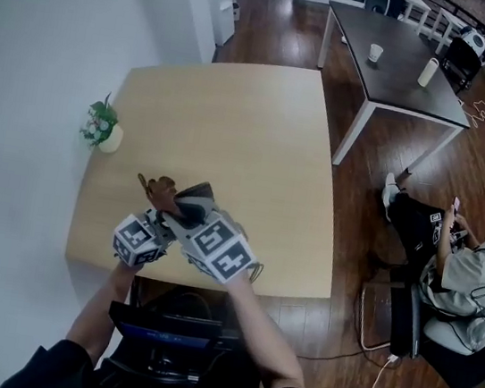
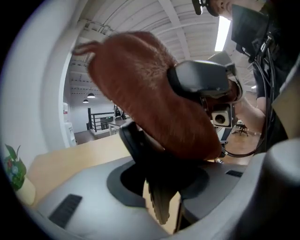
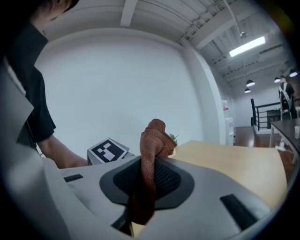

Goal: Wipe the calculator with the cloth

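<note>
Both grippers are raised over the near edge of the light wooden table (image 1: 235, 124). My left gripper (image 2: 159, 197) is shut on a dark calculator (image 2: 140, 150), seen edge-on and tilted between its jaws. A brown furry cloth (image 2: 150, 98) lies against the calculator's upper part. My right gripper (image 3: 140, 197) is shut on that cloth (image 3: 152, 154), which stands up from its jaws as a narrow fold. In the head view the calculator (image 1: 194, 201) and the cloth (image 1: 160, 191) meet just ahead of the left gripper (image 1: 164, 220) and the right gripper (image 1: 183, 218), which are close together.
A small plant in a white pot (image 1: 102, 127) stands at the table's left edge. A dark table (image 1: 385, 83) with a cup (image 1: 376, 52) and a white roll (image 1: 428, 72) stands beyond. A seated person (image 1: 465, 276) is at the right.
</note>
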`<state>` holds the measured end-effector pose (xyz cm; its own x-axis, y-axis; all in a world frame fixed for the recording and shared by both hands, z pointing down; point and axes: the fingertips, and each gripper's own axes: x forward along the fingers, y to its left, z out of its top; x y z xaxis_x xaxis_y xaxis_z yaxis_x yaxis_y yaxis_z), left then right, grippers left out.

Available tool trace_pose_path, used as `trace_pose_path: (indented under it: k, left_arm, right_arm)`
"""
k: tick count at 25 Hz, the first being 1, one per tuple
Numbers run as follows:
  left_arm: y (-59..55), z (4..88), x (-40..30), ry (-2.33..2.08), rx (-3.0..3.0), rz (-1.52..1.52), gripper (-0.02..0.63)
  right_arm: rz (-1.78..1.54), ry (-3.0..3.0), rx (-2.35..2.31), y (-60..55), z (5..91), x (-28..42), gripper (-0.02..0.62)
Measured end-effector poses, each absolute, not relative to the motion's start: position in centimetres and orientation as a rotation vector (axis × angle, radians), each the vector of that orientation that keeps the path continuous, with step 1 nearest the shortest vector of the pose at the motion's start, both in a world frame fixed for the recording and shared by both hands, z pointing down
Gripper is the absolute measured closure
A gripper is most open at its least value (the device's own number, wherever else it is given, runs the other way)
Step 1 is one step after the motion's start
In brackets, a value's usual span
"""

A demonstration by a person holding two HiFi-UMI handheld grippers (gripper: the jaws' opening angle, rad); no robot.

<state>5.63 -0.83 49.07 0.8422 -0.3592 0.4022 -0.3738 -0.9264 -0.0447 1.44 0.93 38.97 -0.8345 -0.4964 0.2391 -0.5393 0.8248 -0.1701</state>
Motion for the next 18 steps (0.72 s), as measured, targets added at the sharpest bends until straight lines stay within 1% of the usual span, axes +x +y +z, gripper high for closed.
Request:
trace_pose_path:
  k: [2, 5, 15, 18]
  left_arm:
    - [0.0, 48.4, 5.9, -0.589, 3.005, 0.639, 0.475]
    - [0.7, 47.7, 5.6, -0.588, 3.023, 0.617, 0.474]
    - [0.9, 46.3, 4.1, -0.574, 3.026, 0.502, 0.476]
    - [0.1, 46.9, 3.3, -0.606, 3.001, 0.511, 0.476]
  right_arm:
    - [0.291, -2.788, 0.783, 1.4, 39.5, 0.4, 0.528]
    - [0.314, -2.789, 0.836, 1.1, 39.8, 1.8, 0.526]
    - [0.566, -2.571, 1.323, -3.5, 44.7, 14.9, 0.528]
    - [0.585, -2.568, 1.367, -2.9, 43.7, 15.2, 0.528]
